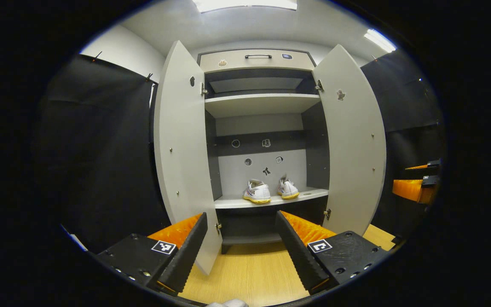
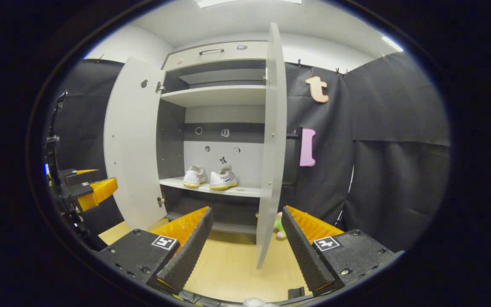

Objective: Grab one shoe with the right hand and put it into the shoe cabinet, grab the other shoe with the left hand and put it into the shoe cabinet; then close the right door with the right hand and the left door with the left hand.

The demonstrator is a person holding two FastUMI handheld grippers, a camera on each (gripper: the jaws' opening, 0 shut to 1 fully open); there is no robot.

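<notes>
Your left gripper (image 1: 241, 238), right gripper (image 2: 245, 232): both spread, empty. White sneakers (image 1: 257, 192) (image 1: 287, 189) on cabinet shelf (image 1: 309, 195); left door (image 1: 181, 145), right door (image 1: 354, 140) open.

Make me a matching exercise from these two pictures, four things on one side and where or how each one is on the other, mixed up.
Things:
1. shoes
2. left door
3. drawer
4. left gripper

Place or state:
A. at the cabinet's top, shut
B. open, empty
C. side by side on the lower shelf
D. swung open, hinged on the cabinet's left

Pairs: 1-C, 2-D, 3-A, 4-B
</notes>
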